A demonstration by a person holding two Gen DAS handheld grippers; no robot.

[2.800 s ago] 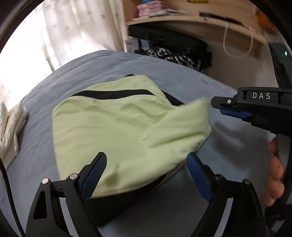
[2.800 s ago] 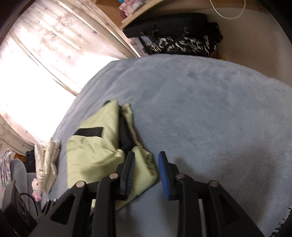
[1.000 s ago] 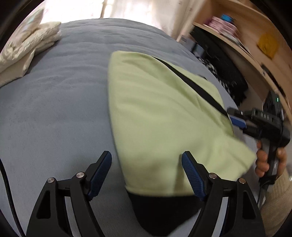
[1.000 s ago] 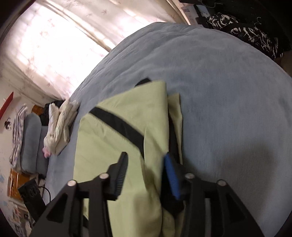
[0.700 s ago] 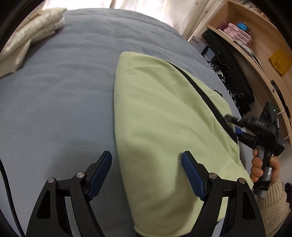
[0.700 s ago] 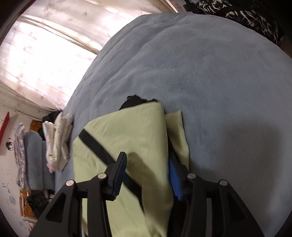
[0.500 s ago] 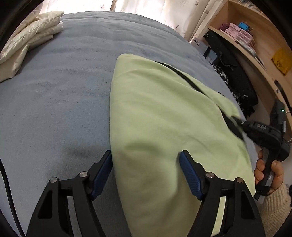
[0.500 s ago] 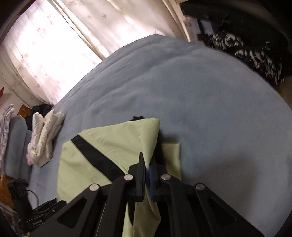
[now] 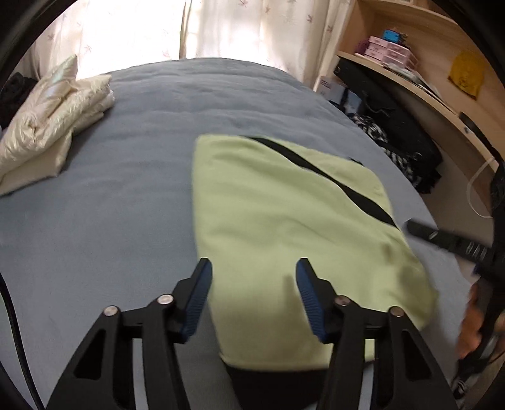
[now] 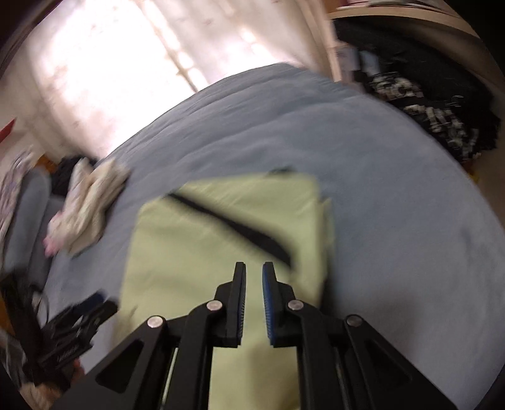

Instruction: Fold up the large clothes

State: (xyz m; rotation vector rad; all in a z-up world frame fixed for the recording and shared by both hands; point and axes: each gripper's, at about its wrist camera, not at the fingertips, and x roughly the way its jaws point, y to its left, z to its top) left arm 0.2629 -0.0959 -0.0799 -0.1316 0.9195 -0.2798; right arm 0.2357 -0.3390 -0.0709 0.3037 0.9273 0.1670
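Note:
A light green garment (image 9: 284, 220) with a black stripe lies folded into a rough rectangle on the grey-blue bed (image 9: 110, 205). It also shows in the right wrist view (image 10: 205, 246), blurred. My left gripper (image 9: 252, 277) is open and empty, held above the garment's near left edge. My right gripper (image 10: 253, 274) hangs above the garment's near part; its jaws stand a narrow gap apart with nothing between them. The right gripper also shows at the right edge of the left wrist view (image 9: 448, 236).
A folded cream garment (image 9: 47, 126) lies on the bed at far left, also in the right wrist view (image 10: 85, 202). Curtains (image 9: 252, 28) hang behind the bed. A wooden shelf (image 9: 410, 75) and dark bags (image 9: 394, 132) stand at the right.
Both grippers have lifted back from the garment. The right gripper, shut on the garment's edge half a second ago, has let go and its jaws have parted slightly. The left jaws have narrowed.

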